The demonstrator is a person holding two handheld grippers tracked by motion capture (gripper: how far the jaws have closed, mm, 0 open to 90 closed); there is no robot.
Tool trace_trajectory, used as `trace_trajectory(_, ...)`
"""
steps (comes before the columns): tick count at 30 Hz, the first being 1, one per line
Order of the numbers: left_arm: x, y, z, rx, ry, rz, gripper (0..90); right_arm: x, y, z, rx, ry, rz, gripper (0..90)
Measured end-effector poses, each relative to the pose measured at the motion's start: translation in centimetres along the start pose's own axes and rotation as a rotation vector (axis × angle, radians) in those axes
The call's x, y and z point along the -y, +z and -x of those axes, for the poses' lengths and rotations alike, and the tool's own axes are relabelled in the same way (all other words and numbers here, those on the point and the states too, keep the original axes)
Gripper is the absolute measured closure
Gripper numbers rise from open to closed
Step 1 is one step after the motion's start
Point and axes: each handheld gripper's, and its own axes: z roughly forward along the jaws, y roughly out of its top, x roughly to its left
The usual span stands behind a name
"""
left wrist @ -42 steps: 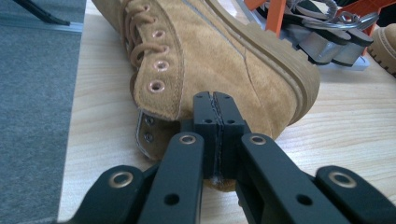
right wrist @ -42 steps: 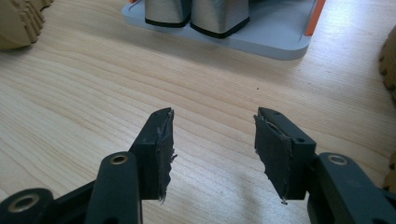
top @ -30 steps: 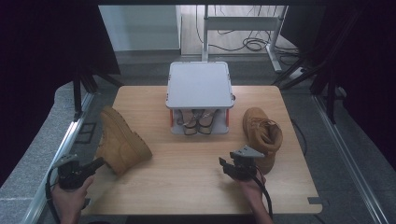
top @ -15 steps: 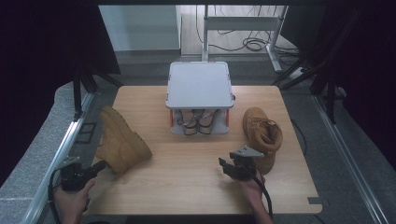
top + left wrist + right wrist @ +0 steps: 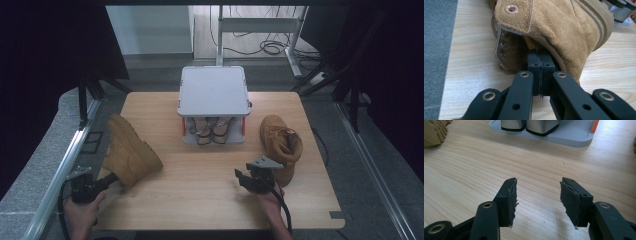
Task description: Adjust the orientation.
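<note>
Left hand-held gripper (image 5: 541, 75) clamped on tan boot's (image 5: 554, 32) collar.

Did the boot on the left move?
No. The left boot lies at the same spot against the table's left edge, gripped by the left hand-held gripper.

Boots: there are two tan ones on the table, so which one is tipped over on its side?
The left boot, beside the left gripper, shows its sole edge. The right boot stands upright, opening upward.
</note>
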Motion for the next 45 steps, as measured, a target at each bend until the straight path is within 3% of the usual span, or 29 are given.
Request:
trace_trajectory(35, -4.4, 0.1, 3.1, 0.042, 0.076, 0.074, 89.7, -0.2, -0.4, 0.2, -0.001, 0.012, 0.020, 47.0)
trace_trajectory(45, -4.6, 2.0, 4.6, 0.060, 0.111, 0.037, 89.7, -0.3, -0.6, 0.4, 0.007, 0.015, 0.024, 46.9)
